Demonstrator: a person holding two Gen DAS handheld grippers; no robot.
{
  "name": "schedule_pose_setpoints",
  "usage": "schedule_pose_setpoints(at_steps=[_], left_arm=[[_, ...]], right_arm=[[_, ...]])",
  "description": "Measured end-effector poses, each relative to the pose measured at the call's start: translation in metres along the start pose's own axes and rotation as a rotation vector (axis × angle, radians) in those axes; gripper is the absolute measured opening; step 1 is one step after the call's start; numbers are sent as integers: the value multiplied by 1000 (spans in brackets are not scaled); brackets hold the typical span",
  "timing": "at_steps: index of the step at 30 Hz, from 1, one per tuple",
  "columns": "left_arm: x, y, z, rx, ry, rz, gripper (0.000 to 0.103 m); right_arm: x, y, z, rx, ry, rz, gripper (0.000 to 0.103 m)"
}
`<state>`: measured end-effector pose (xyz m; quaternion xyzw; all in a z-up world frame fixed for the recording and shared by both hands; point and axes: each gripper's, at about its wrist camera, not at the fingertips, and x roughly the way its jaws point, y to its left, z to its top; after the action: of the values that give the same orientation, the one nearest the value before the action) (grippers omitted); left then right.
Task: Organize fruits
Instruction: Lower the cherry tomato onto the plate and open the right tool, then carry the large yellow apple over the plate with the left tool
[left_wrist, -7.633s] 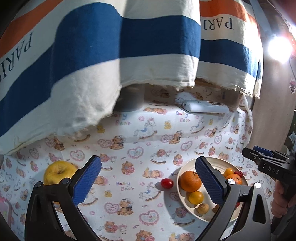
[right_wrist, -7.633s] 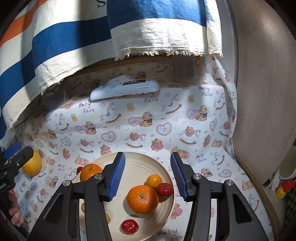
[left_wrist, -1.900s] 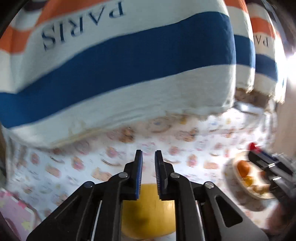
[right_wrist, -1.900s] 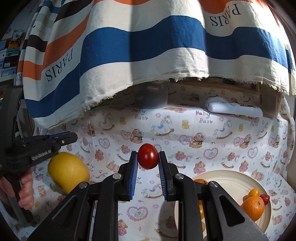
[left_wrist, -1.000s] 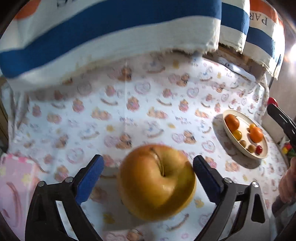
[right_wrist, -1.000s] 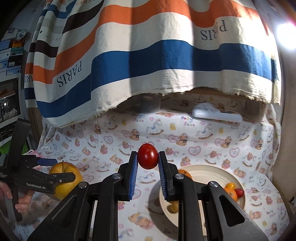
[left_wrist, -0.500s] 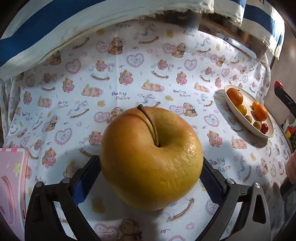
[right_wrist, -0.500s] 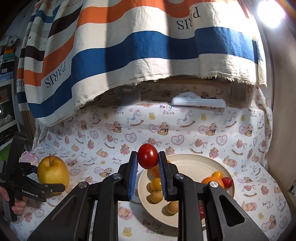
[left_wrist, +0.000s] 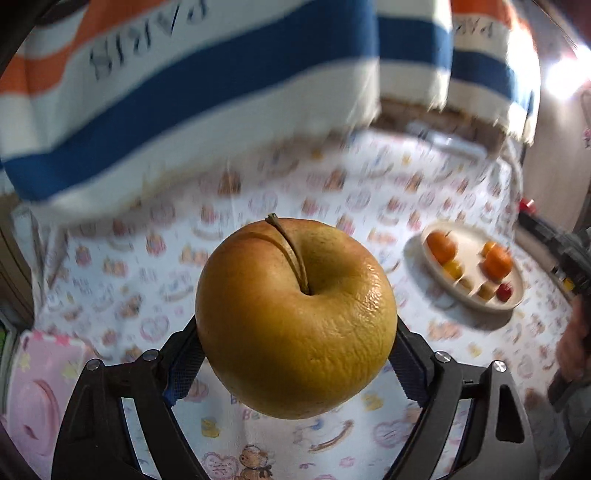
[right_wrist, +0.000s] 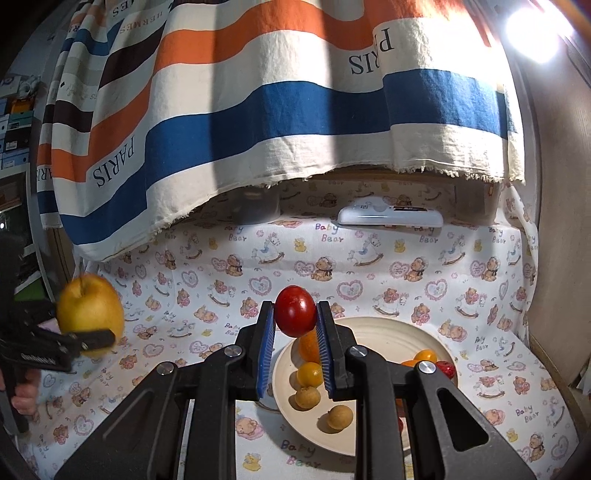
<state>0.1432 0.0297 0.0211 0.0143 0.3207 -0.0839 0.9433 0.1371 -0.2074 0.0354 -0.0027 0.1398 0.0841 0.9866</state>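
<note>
Lifted off the bear-print tablecloth (right_wrist: 388, 266) since a second ago, large yellow-brown apple (left_wrist: 295, 317) sits clamped in left gripper (left_wrist: 295, 365), jaws just narrowed; right gripper (right_wrist: 295, 332) pinches small red tomato (right_wrist: 295, 310) above cream ceramic plate (right_wrist: 388, 328).

Left wrist view: cloth print (left_wrist: 332, 192) and plate (left_wrist: 476, 306) smeared by motion blur; apple (left_wrist: 295, 317) hides left gripper (left_wrist: 295, 365) pads; right wrist view: right gripper (right_wrist: 294, 350) covers part of orange (right_wrist: 308, 345).
</note>
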Motion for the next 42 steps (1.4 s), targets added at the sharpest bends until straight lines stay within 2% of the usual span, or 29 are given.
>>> schedule_pose_setpoints(at_steps=[4, 7, 12, 16, 23, 35, 38, 40, 42], left_arm=[[-22, -13, 14, 7, -43, -44, 87], [-31, -23, 17, 11, -59, -77, 87], [-30, -45, 14, 28, -52, -107, 87], [-27, -61, 11, 43, -42, -141, 87], [-26, -76, 7, 70, -37, -149, 87], [-18, -85, -2, 99, -10, -161, 87], [-15, -87, -3, 103, -1, -161, 87], [-15, -87, -3, 106, 1, -161, 87], [-15, -87, -3, 105, 0, -161, 87]], right_arm=[[-2, -8, 1, -18, 38, -11, 23], [1, -23, -7, -28, 133, -15, 23], [5, -49, -27, -11, 240, -24, 23], [10, -58, -37, -6, 289, -2, 23], [23, -61, -48, 16, 362, 48, 23], [31, -59, -52, -8, 451, 76, 24], [30, -60, -50, -10, 452, 81, 32], [27, -63, -48, -6, 438, 82, 42], [22, -66, -44, -3, 413, 71, 43]])
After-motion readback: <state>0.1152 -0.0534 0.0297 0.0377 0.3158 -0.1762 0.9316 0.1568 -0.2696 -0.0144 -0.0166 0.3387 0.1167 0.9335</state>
